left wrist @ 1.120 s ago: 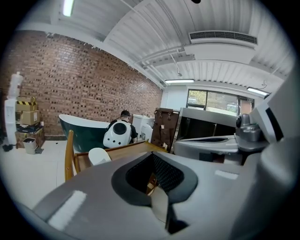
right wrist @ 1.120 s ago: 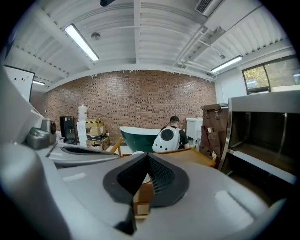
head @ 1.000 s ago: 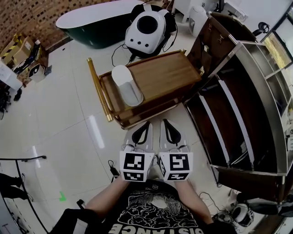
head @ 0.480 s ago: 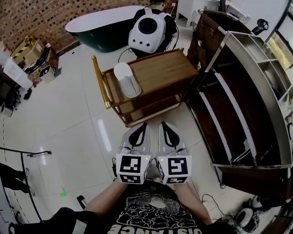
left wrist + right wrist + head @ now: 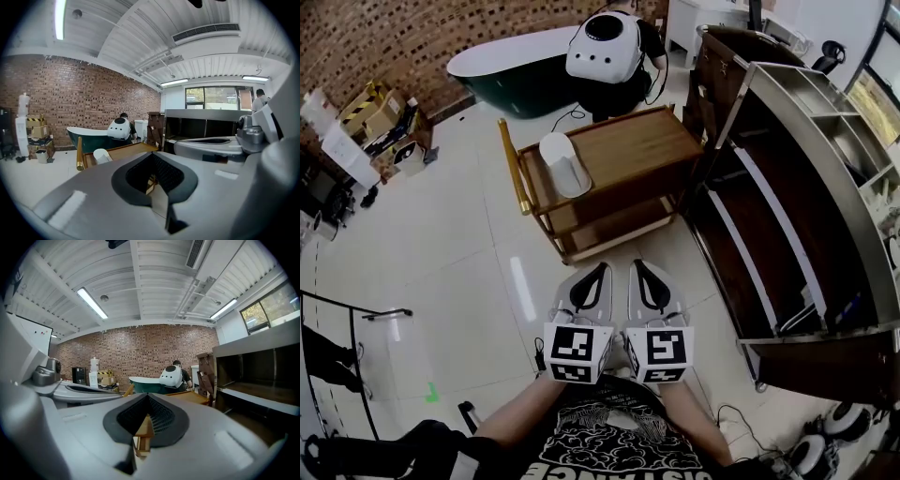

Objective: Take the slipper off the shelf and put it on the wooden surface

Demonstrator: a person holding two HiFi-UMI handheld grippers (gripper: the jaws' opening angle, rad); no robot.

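The tall dark shelf [image 5: 769,225] stands open on the right. No slipper shows on the boards in view, though its far corners are too dark to be sure. Across the floor sits one dark green bathtub [image 5: 525,70] against the brick wall, and just in front of it a person wearing a white backpack [image 5: 605,47].

Between them and the camera is the single wooden counter [image 5: 637,150], a low trolley with a brass-coloured rail. One white slipper [image 5: 564,164] lies flat on its top near the rail end, well apart from the shelf. Judging by that, the carrying and placing look done, and nothing obvious is left but to stand clear.

Two claws are in view, side by side close to the person's body and well short of the counter. The left claw [image 5: 602,267] has its jaws pressed together with nothing between them. The right claw [image 5: 636,265] is likewise pressed together and empty.
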